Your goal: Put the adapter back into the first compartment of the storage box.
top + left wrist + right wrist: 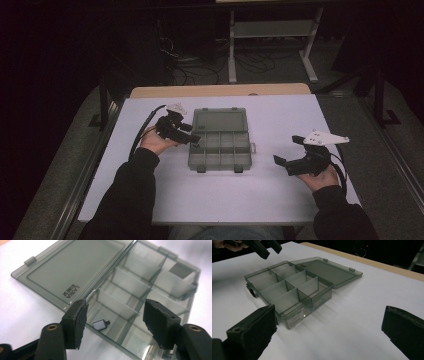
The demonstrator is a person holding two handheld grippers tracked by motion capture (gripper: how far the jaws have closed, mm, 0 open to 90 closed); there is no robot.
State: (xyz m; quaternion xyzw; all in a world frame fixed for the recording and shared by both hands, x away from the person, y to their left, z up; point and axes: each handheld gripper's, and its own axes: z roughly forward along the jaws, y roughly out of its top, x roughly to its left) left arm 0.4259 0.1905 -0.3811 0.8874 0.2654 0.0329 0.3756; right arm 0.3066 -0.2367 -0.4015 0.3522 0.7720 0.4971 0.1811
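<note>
1. organiser box (220, 150): a smoky, see-through plastic case with its tray split by partitions into small compartments; it rests on the white table (280, 195) near the middle, its front latches toward the person.
2. lid (220, 120): swung fully open and lying flat on the table behind the tray, joined to it along the hinge edge; the left gripper view shows printed lettering near one corner of the lid (72, 267).
3. small part (101, 324): a little grey rectangular piece with a dark stub at one end, lying on the floor of a compartment at the tray's left end, next to the hinge edge.
4. left gripper (191, 139): held in the person's left hand (152, 142) at the box's left edge, tips over the tray's left end; its jaws are spread apart and grip nothing, and in the left gripper view the small part lies between and beyond them.
5. right gripper (286, 156): held in the right hand (322, 177) to the right of the box, well apart from it; its jaws are spread wide with nothing between them, pointing toward the box's right end.
</note>
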